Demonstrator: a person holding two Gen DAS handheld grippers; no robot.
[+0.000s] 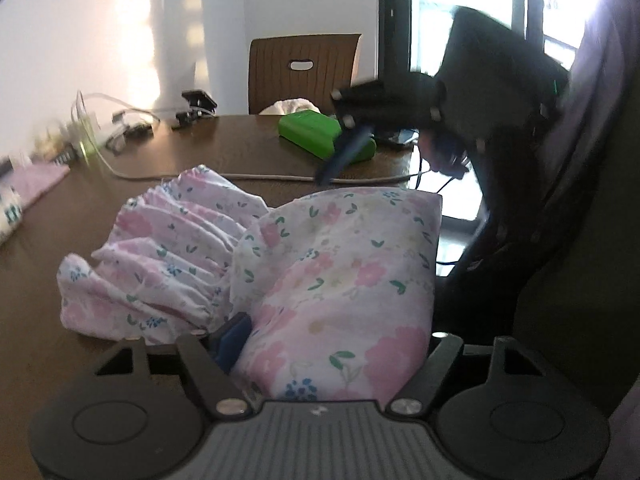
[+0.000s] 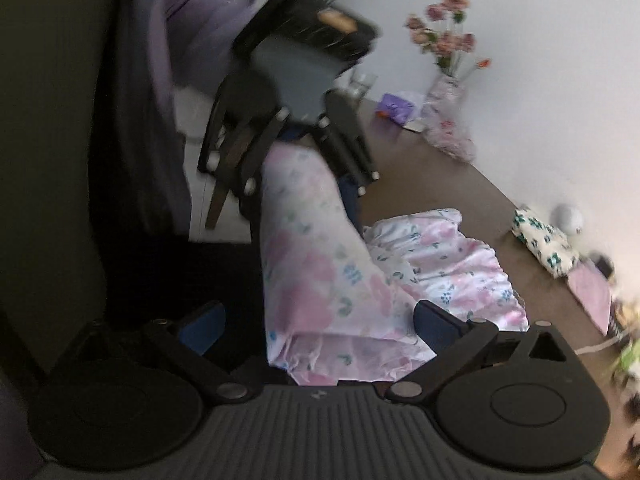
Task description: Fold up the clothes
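Observation:
A white garment with pink flowers (image 1: 340, 264) lies bunched on the brown table (image 1: 200, 152), its gathered part (image 1: 168, 256) spread to the left. My left gripper (image 1: 338, 332) is shut on a thick fold of it; the blue left pad (image 1: 234, 336) presses the cloth and the cloth hides the right finger. From the right wrist, the garment (image 2: 320, 280) runs as a raised ridge up into the left gripper (image 2: 304, 196). My right gripper (image 2: 320, 320) stands wide open around the near end of that ridge, its left pad (image 2: 200, 328) clear of the cloth. In the left wrist view the right gripper (image 1: 390, 168) hovers behind the garment.
A green box (image 1: 316, 132), a white cable (image 1: 240, 176) and small gadgets (image 1: 132, 128) lie at the table's far side, with a chair (image 1: 304, 72) behind. Folded clothes (image 2: 544, 240) and a vase of flowers (image 2: 448, 80) stand along the wall. A person's purple sleeve (image 2: 208, 20) is close by.

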